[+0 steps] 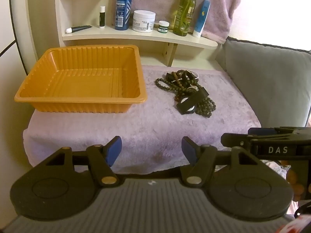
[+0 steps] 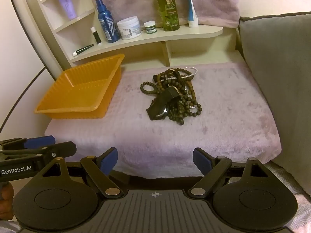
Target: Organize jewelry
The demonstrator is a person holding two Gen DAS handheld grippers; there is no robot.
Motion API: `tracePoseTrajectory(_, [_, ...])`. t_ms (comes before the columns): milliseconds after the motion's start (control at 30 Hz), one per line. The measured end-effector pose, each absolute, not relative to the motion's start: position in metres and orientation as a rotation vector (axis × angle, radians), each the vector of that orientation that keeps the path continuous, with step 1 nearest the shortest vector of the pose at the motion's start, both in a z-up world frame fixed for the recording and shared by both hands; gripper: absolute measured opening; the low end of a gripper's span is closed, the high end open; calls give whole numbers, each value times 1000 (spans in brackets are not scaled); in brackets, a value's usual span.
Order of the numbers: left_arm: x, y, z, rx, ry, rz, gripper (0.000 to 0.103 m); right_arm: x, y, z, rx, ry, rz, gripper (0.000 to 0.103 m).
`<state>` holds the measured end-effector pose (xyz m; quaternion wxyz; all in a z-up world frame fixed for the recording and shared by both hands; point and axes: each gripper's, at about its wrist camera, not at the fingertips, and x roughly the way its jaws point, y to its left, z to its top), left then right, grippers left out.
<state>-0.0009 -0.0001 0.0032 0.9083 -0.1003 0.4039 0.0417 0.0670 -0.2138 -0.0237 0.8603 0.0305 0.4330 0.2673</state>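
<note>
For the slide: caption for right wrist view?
Open right gripper faces tangled jewelry pile beside empty orange tray.

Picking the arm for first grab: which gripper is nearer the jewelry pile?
Right, slightly. The right gripper faces the jewelry pile almost head-on; the left gripper sits back and left of it, nearer the tray.

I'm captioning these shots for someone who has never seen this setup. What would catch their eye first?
First the orange tray, empty, on the left of the purple towel. Next the dark tangle of bead jewelry heaped on the towel to the tray's right. Behind them a shelf holds bottles and jars, and both hand-held grippers, left and right, sit open and empty at the towel's near edge.
</note>
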Motion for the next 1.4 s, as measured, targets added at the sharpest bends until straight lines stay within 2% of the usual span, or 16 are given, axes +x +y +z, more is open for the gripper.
tracePoseTrajectory(1400, [-1, 0, 3, -210, 834, 84, 66, 68, -213, -21, 59, 902, 562, 85])
